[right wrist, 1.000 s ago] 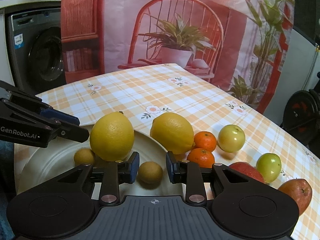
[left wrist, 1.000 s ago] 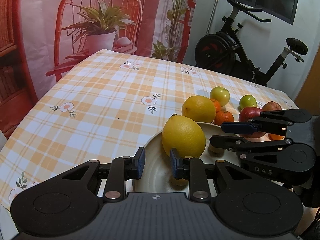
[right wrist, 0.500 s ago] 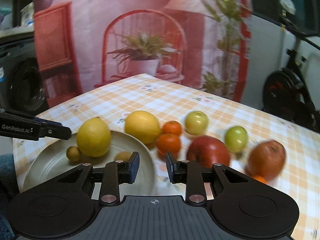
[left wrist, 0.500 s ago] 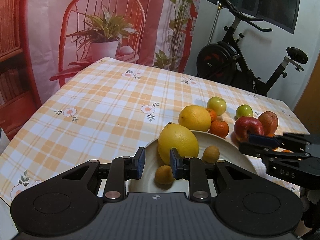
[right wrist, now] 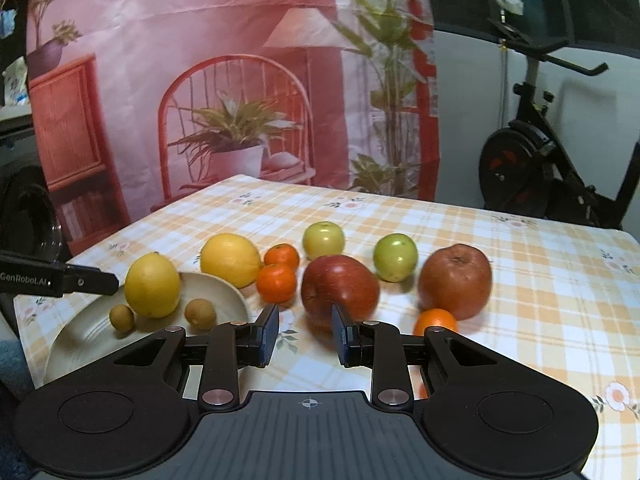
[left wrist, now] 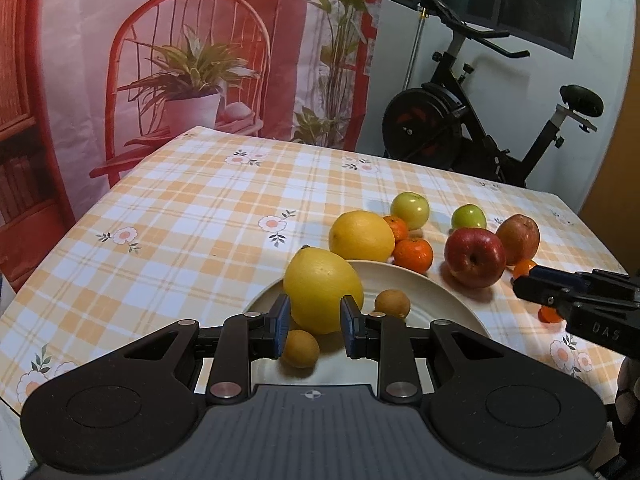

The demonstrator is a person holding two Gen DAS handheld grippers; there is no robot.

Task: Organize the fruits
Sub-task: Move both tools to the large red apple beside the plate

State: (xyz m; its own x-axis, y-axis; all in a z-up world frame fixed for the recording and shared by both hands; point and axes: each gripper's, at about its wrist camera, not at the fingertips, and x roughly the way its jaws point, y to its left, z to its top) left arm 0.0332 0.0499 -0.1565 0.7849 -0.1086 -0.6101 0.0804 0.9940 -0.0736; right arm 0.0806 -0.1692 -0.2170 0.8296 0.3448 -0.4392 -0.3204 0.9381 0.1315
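A: Here, the plate (left wrist: 448, 300) is sitting at the near edge of the checked tablecloth (left wrist: 180, 232), carrying one large lemon (left wrist: 323, 294) and two small brown fruits (left wrist: 301, 348). The left gripper (left wrist: 313, 326) is hovering just short of it, jaws drawn as near together as they go, gripping nothing.

B: And the right gripper (right wrist: 305, 330)?

A: Likewise closed down and empty, pointing at the red apple (right wrist: 340, 286). A second lemon (right wrist: 230, 259), three oranges (right wrist: 277, 283), two green apples (right wrist: 395, 257) and a russet apple (right wrist: 455, 280) are lying loose on the cloth beside the plate.

B: What is likely to go wrong?

A: Probably rolling. Jaws this narrow are going to shove the apple rather than straddle it, knocking it into the orange (right wrist: 435, 320) just beside it, perhaps toward the table edge.
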